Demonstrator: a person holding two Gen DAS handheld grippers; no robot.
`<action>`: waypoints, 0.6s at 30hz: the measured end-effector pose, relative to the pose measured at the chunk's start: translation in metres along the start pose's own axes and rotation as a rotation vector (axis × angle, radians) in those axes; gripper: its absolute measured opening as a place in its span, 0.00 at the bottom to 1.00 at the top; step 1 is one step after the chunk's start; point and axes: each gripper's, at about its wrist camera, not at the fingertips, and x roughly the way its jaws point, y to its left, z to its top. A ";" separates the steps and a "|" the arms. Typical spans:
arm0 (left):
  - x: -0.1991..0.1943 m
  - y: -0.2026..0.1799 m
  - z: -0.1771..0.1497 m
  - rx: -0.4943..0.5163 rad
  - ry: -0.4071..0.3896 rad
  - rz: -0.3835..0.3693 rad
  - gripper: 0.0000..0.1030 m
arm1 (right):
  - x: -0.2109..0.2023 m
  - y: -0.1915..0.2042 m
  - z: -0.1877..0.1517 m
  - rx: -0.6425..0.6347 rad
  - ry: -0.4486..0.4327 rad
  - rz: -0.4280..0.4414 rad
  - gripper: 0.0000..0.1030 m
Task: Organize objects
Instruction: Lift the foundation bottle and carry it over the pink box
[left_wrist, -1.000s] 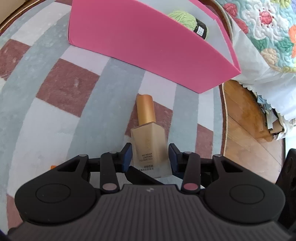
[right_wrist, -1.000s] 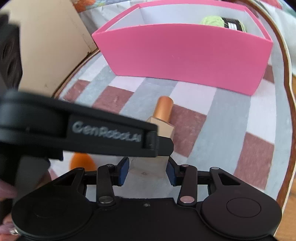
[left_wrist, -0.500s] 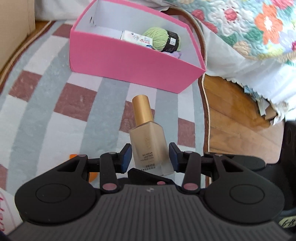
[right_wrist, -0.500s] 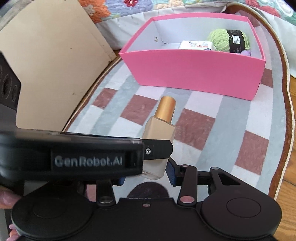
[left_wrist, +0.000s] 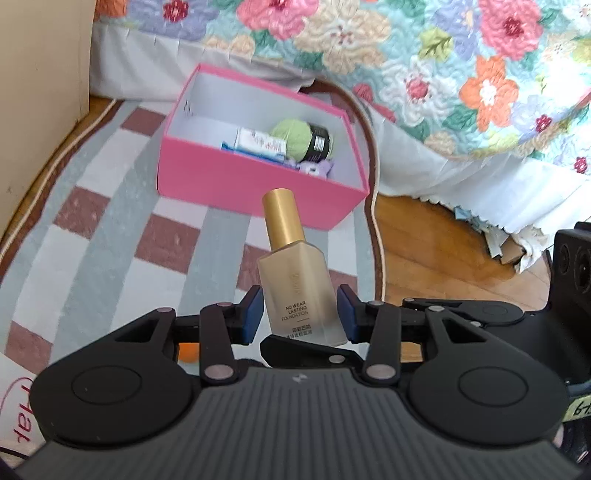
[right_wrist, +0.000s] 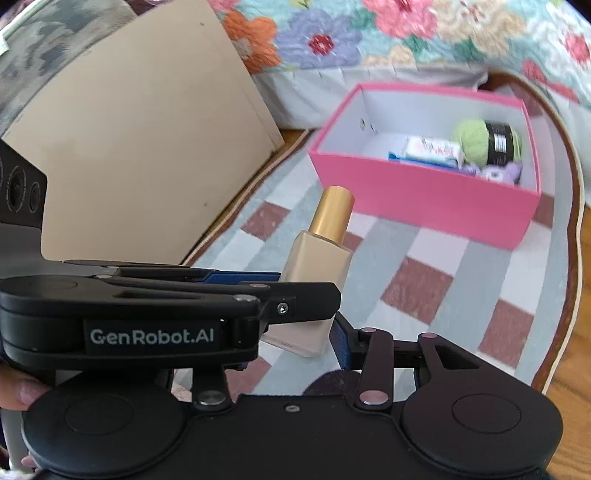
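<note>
Left wrist view: the foundation bottle (left_wrist: 295, 291) sits between the blue pads (left_wrist: 252, 317) of the left gripper (left_wrist: 300, 314), clamped at its lower body and carried above the rug (left_wrist: 110, 221); its long axis runs from the fingers toward 12 o'clock, gold cap leading, leaning slightly to 11. The pink box (left_wrist: 236, 184) lies straight beyond the cap at 12 o'clock, near but apart, with green yarn (left_wrist: 295, 138) and a small carton (left_wrist: 260, 142) filling its right half — its left half shows bare floor. The right gripper's body shows at 3 o'clock, so both tools are crowded at the bottle.

Right wrist view: the left gripper (right_wrist: 258, 295) crosses in from 9 o'clock, its pads closed on the bottle (right_wrist: 317, 280); the bottle leans toward 1 o'clock, and the box (right_wrist: 424, 195) lies that way. The right gripper (right_wrist: 295, 347) has one blue pad (right_wrist: 340, 345) just beside the bottle's base, the other hidden; whether it grips I cannot tell — the left appears to bear the load, so the move likely needs a forward reach over the near wall.
</note>
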 end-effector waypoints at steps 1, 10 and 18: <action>-0.005 -0.001 0.003 0.004 -0.005 -0.002 0.40 | -0.004 0.003 0.003 -0.005 -0.008 0.003 0.46; -0.047 -0.007 0.049 0.072 -0.055 0.000 0.40 | -0.028 0.021 0.042 -0.054 -0.081 0.036 0.46; -0.056 -0.010 0.103 0.110 -0.087 0.019 0.40 | -0.032 0.026 0.097 -0.089 -0.113 0.036 0.46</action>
